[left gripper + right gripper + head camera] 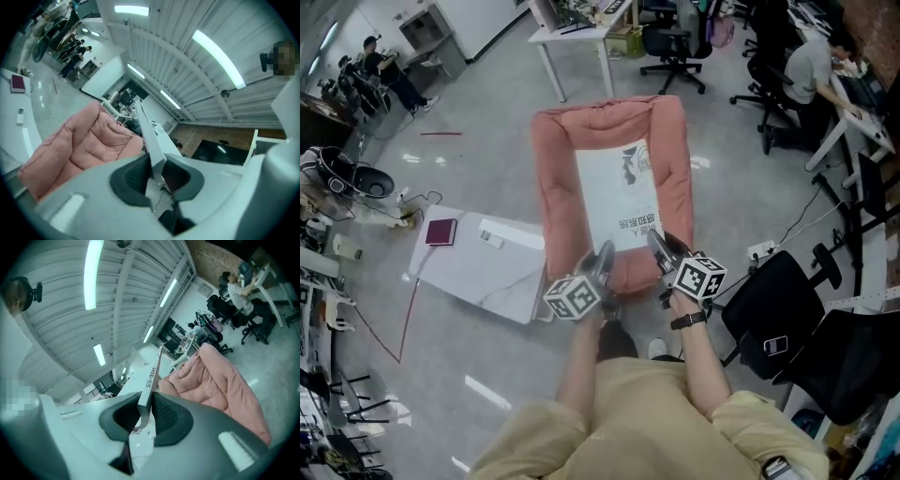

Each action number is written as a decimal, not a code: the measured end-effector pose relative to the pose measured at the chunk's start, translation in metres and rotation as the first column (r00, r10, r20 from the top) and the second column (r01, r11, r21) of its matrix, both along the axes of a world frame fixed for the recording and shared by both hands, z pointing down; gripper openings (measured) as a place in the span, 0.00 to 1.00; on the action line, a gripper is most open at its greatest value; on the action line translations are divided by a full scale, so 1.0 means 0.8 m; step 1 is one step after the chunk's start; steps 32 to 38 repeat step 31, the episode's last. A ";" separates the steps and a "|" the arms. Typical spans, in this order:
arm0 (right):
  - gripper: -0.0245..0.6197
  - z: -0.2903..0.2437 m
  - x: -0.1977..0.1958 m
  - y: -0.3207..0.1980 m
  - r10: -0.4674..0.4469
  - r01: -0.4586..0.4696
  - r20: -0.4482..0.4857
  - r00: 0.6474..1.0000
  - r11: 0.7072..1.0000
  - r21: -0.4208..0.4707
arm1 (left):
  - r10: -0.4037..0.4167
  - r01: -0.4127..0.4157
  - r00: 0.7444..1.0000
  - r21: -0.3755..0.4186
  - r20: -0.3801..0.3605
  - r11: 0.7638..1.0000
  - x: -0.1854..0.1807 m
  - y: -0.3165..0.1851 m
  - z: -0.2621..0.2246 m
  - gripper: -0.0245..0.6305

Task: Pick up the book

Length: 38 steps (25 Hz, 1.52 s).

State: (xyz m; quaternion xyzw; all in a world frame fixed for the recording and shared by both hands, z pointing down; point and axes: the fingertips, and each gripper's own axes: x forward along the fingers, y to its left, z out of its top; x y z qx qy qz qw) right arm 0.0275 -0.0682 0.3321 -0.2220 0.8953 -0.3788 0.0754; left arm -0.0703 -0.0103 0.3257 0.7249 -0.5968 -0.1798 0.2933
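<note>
Left gripper (602, 257) and right gripper (662, 246) each clamp the near edge of the white book (619, 187), held over a pink cushion (558, 178). To the left is a white table (483, 272) (with a maroon notebook (441, 232) on it), and to the right a black chair (773, 302). The book hides the cushion's middle.

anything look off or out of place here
Nothing is spilled or damaged. The odd part is the setting: a big pink cushion sits on the open office floor. The book is pinched only along its near edge, by the left gripper and the right gripper.
</note>
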 end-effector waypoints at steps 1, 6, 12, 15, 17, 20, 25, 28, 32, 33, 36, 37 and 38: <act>0.13 -0.017 0.003 0.004 0.000 0.000 0.005 1.000 0.999 0.037 | -0.002 0.001 1.000 0.027 0.022 1.000 0.004 0.004 -0.016 0.13; 0.13 -0.084 0.020 0.016 0.025 -0.032 0.043 0.999 0.982 0.184 | 0.000 -0.015 0.993 0.129 0.119 0.992 0.022 0.016 -0.082 0.13; 0.13 -0.114 0.049 0.018 0.036 -0.056 0.086 0.996 0.966 0.251 | -0.001 -0.037 0.979 0.184 0.206 0.982 0.052 0.019 -0.115 0.13; 0.13 -0.122 0.057 0.020 0.033 -0.056 0.087 0.996 0.959 0.278 | 0.002 -0.043 0.980 0.203 0.197 0.978 0.061 0.022 -0.120 0.14; 0.13 -0.130 0.056 0.023 0.038 -0.061 0.082 0.996 0.950 0.305 | 0.003 -0.045 0.982 0.222 0.189 0.974 0.060 0.025 -0.127 0.14; 0.13 -0.148 0.057 0.021 0.044 -0.073 0.092 0.995 0.938 0.339 | 0.004 -0.055 0.980 0.250 0.199 0.967 0.060 0.023 -0.146 0.14; 0.13 -0.171 0.061 0.022 0.058 -0.092 0.101 0.993 0.924 0.371 | 0.026 -0.087 0.975 0.273 0.220 0.958 0.065 0.021 -0.168 0.14; 0.13 -0.178 0.047 0.038 0.075 -0.102 0.085 0.994 0.918 0.383 | 0.040 -0.100 0.976 0.275 0.213 0.956 0.050 0.038 -0.173 0.15; 0.13 -0.178 0.028 0.054 0.089 -0.107 0.063 0.994 0.919 0.381 | 0.051 -0.107 0.977 0.274 0.206 0.956 0.032 0.055 -0.173 0.15; 0.13 -0.178 0.028 0.054 0.089 -0.107 0.063 0.994 0.919 0.381 | 0.051 -0.107 0.977 0.274 0.206 0.956 0.032 0.055 -0.173 0.15; 0.13 -0.178 0.028 0.054 0.089 -0.107 0.063 0.994 0.919 0.381 | 0.051 -0.107 0.977 0.274 0.206 0.956 0.032 0.055 -0.173 0.15; 0.13 -0.178 0.028 0.054 0.089 -0.107 0.063 0.994 0.919 0.381 | 0.051 -0.107 0.977 0.274 0.206 0.956 0.032 0.055 -0.173 0.15; 0.13 -0.178 0.028 0.054 0.089 -0.107 0.063 0.994 0.919 0.381 | 0.051 -0.107 0.977 0.274 0.206 0.956 0.032 0.055 -0.173 0.15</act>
